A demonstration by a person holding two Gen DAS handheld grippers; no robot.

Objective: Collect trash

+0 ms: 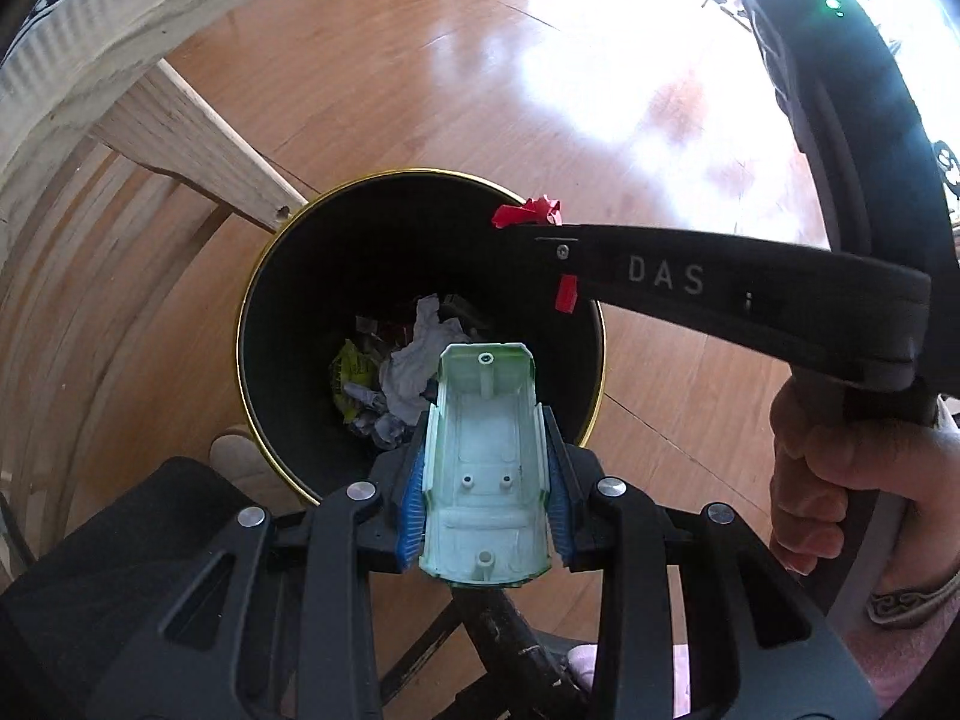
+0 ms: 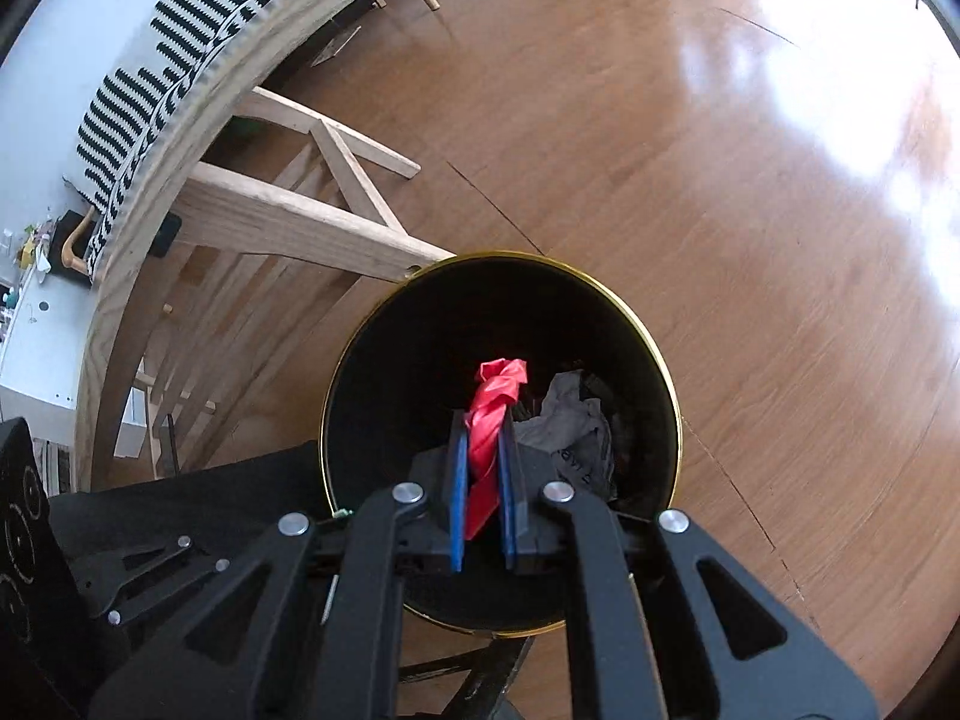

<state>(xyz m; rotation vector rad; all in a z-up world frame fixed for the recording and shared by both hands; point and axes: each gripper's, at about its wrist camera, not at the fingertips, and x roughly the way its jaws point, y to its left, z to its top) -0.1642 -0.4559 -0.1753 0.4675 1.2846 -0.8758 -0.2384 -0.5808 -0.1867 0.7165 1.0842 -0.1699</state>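
Hovering over the black bin, the left gripper pinched a pale toy-car shell, the right gripper a red wrapper; releasing off-centre risked the light wrapper landing outside the rim.

white letters "das" on side of right gripper arm; no other legible text.
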